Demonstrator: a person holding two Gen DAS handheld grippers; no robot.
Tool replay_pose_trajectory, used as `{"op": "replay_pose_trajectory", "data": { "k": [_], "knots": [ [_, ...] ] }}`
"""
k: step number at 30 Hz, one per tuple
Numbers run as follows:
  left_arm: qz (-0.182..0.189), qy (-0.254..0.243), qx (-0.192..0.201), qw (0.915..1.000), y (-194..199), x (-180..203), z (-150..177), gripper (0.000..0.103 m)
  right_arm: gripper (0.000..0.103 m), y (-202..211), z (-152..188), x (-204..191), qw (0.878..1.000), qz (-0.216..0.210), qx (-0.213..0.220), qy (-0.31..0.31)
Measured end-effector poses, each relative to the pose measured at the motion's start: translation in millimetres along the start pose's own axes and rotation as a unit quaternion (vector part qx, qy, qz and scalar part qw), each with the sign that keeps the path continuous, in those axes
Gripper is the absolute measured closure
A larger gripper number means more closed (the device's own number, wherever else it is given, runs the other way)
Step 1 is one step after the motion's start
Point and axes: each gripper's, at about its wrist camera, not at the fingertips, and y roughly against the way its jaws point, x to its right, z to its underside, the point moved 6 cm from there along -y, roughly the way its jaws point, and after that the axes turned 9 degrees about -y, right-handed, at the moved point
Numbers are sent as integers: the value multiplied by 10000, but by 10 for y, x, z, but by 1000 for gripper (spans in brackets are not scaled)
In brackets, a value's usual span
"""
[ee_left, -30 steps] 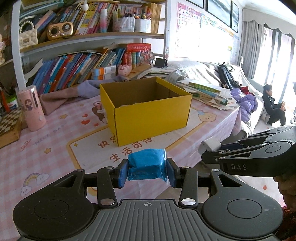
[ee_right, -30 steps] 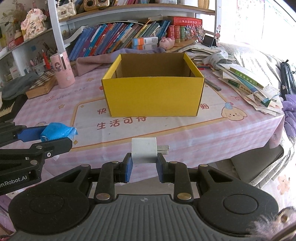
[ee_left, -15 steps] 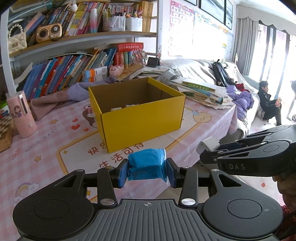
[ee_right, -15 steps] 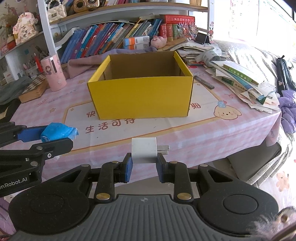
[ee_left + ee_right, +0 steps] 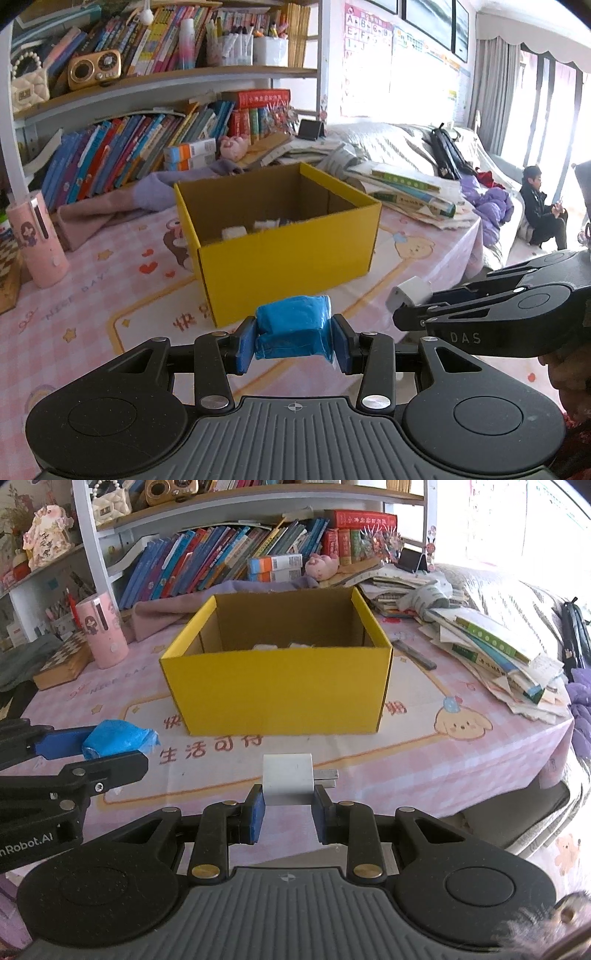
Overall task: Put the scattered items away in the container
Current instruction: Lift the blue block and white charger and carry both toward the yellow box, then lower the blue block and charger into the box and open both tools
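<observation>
Near the desk's [image 5: 480, 760] front edge, the left gripper [image 5: 293, 341] jaws grasp a blue packet [image 5: 293, 332] while the right gripper [image 5: 288, 808] jaws clench a white charger plug [image 5: 287, 777], both facing the yellow box [image 5: 277, 698] mid-desk.

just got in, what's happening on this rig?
A person is tidying items into the yellow box on the table. The left tongs are shut on a blue packet; the right tongs are shut on a white plug. Both items are short of the box, not yet over it. A few pale items already lie inside.
</observation>
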Motion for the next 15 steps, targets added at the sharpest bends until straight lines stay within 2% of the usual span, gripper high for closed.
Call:
{"op": "replay_pose_trajectory", "data": {
  "k": [6,15],
  "knots": [
    [-157,-187,242,9994,-113,-65,-198,62,78,-71,-251,90,9995,71,290,78],
    [-460,-240,672,9964,-368,-287,-772,62,78,-297,-947,250,9970,-42,749,190]
  ]
}}
